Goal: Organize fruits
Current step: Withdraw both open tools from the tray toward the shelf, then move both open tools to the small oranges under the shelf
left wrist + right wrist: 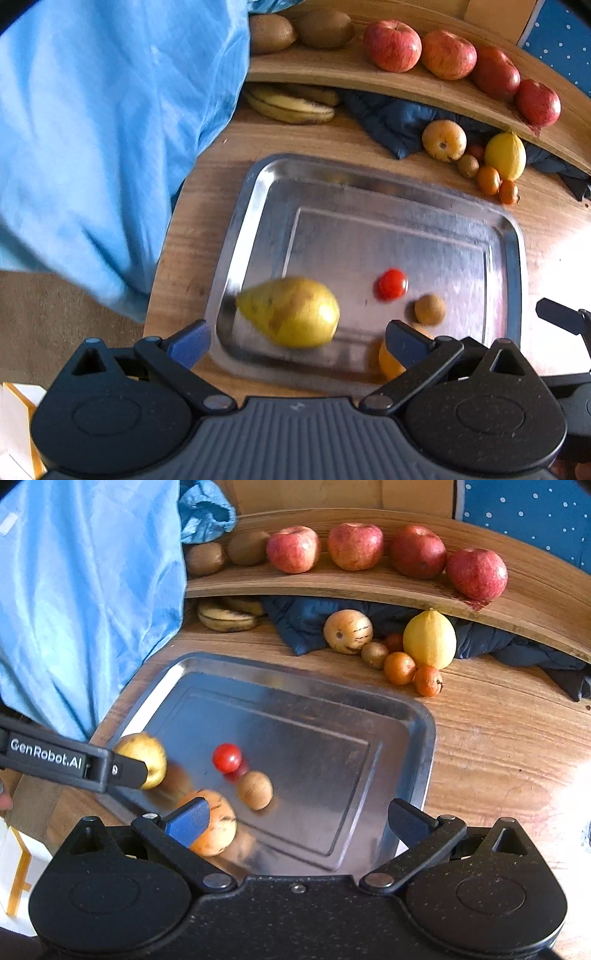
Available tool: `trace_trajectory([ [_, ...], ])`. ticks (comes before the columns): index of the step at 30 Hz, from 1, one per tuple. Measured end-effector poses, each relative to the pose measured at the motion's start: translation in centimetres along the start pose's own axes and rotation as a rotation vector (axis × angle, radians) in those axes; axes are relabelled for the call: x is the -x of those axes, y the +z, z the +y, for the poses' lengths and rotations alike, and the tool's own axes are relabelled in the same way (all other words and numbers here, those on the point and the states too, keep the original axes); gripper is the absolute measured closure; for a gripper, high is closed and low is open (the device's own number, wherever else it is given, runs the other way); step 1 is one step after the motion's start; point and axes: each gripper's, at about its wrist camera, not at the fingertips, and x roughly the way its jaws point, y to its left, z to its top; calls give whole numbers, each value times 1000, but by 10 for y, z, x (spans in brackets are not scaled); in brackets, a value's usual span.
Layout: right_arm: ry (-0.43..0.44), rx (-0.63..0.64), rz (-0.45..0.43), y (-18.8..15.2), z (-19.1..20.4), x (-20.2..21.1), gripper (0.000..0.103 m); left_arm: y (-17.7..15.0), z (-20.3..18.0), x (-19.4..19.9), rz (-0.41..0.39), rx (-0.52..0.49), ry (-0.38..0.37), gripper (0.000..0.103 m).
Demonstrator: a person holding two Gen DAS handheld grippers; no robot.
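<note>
Fruit sits along the near edge of the steel tray (413,738): a yellow pear (291,312) by the left rim, an orange striped fruit (218,823), a cherry tomato (226,757) and a small brown fruit (255,789). Left gripper (295,343) and right gripper (295,821) both gape wide, holding nothing.

Both the left gripper (297,341) and right gripper (297,819) hold their fingers spread wide.
</note>
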Motion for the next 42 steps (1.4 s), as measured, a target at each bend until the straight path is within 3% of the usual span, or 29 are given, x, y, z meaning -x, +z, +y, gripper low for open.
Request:
trace_trajectory([
  [9,-80,-80,-28,15,-20,-12,1,41,-15,-18,-8,-57,-29,1],
  [17,-246,-137,-78,24,-40,-13,1,72,-40,-38,6,-100,-95,1],
  [25,-315,-196,-96,32,-60,-19,1,99,-64,-56,11,-145,-158,1],
  [33,-382,-140,-126,38,-66,-25,1,121,-83,-72,43,-105,-325,1],
  [42,-353,-101,-136,46,-81,-35,8,124,-113,-91,66,-92,-447,1],
])
